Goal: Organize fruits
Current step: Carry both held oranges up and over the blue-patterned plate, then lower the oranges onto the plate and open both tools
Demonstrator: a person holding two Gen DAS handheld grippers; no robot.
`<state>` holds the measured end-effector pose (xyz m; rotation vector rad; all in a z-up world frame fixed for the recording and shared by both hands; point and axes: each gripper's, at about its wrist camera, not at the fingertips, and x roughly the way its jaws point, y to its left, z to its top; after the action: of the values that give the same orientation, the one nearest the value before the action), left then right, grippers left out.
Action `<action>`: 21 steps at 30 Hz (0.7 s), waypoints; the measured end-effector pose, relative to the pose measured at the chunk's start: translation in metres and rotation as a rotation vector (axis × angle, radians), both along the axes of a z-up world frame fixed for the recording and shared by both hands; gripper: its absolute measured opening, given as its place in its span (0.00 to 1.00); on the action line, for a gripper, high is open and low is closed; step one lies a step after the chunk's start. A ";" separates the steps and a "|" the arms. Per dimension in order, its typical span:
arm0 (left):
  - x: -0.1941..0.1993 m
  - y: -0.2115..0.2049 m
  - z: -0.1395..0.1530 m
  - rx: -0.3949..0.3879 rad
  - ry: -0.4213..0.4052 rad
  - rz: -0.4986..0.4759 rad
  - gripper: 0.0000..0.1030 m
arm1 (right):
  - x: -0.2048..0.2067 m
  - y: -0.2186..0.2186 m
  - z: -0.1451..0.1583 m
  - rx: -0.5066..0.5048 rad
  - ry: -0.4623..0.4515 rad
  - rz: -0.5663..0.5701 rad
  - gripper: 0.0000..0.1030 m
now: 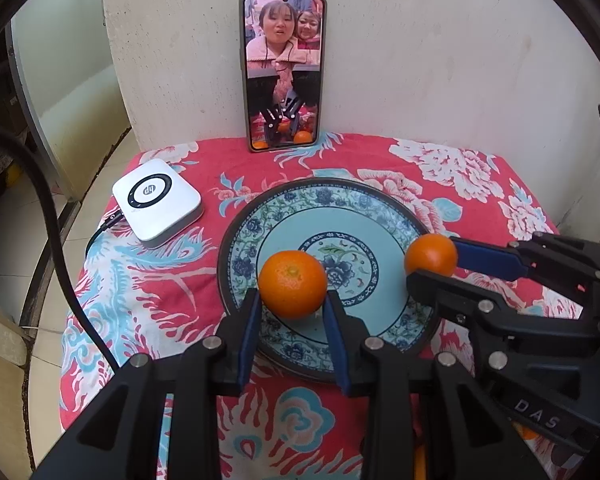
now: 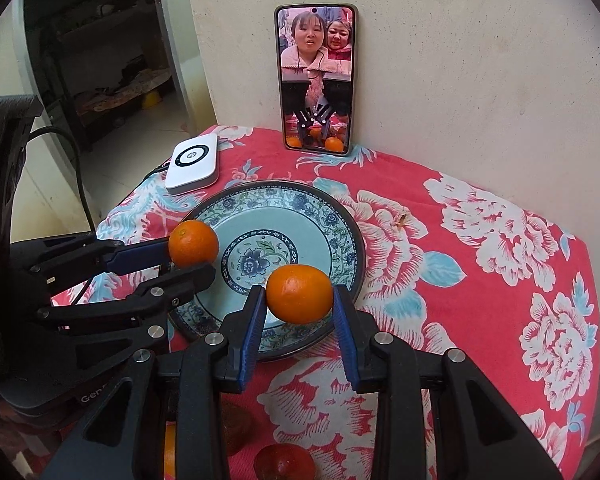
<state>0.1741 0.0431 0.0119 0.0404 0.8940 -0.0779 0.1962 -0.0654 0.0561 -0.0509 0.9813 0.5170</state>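
In the lower centre of the frame, the left gripper (image 1: 292,300) is grasping an orange (image 1: 292,284) in its jaws over the patterned plate (image 1: 236,256). At right, the right gripper (image 1: 428,266) is clenching a second orange (image 1: 431,255) over the plate's rim.
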 end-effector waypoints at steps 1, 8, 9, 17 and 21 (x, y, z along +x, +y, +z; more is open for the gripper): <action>0.001 0.000 -0.001 0.001 0.001 -0.001 0.32 | 0.001 0.000 0.000 -0.001 0.000 0.000 0.34; 0.004 -0.002 -0.002 -0.002 0.009 -0.014 0.32 | 0.005 0.002 -0.005 -0.018 0.001 0.008 0.34; 0.004 -0.003 -0.002 -0.001 0.010 -0.017 0.32 | 0.005 0.002 -0.006 -0.021 0.003 0.010 0.34; 0.004 -0.004 -0.002 0.013 0.010 -0.028 0.35 | 0.005 0.004 -0.007 -0.030 -0.003 0.011 0.34; 0.002 -0.002 0.001 0.029 0.001 -0.022 0.41 | 0.004 0.002 -0.007 -0.028 -0.003 0.004 0.34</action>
<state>0.1756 0.0407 0.0124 0.0770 0.8956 -0.0857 0.1998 -0.0637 0.0494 -0.0792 0.9862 0.5069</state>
